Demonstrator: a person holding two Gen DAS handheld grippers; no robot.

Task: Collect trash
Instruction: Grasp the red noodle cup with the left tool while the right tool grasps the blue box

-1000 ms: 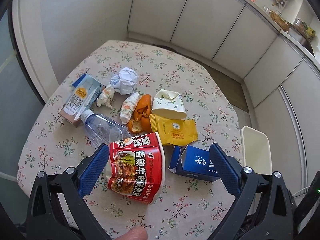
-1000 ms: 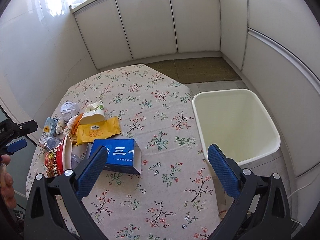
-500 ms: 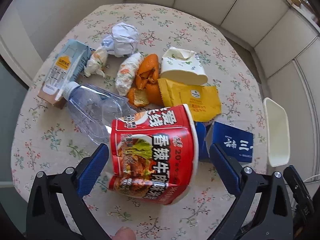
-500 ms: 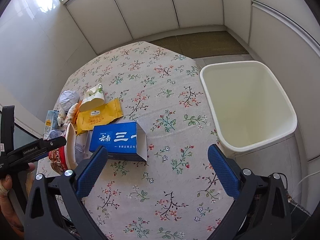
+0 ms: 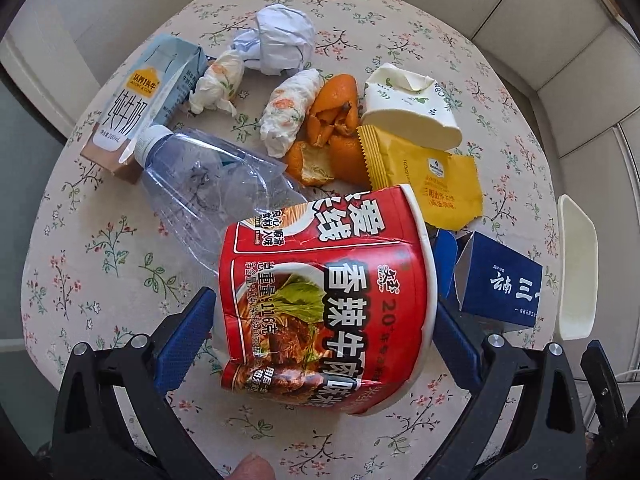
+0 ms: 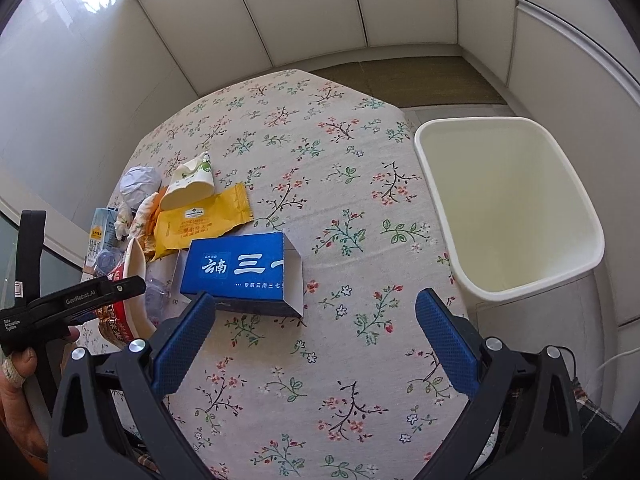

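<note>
A crushed red noodle cup [image 5: 324,300] lies on its side on the floral table. My left gripper [image 5: 320,340] is open with its blue pads on either side of the cup. Behind the cup lie a clear plastic bottle [image 5: 208,184], orange peel [image 5: 332,136], a yellow wrapper [image 5: 420,172], a paper cup [image 5: 408,108], crumpled paper [image 5: 280,40], tissue wads [image 5: 292,112], and a milk carton [image 5: 140,104]. A blue box [image 6: 240,268] lies just beyond my open, empty right gripper [image 6: 316,344]. A white bin [image 6: 504,208] stands to the right of the table.
White cabinet doors [image 6: 320,12] ring the room behind the table. The floral table [image 6: 320,380] has bare cloth between the blue box and the bin. A hand and the left gripper's black body [image 6: 68,308] show at the left of the right wrist view.
My left gripper has moved forward and down until the noodle cup sits between its pads. My right gripper has moved closer to the blue box and bin.
</note>
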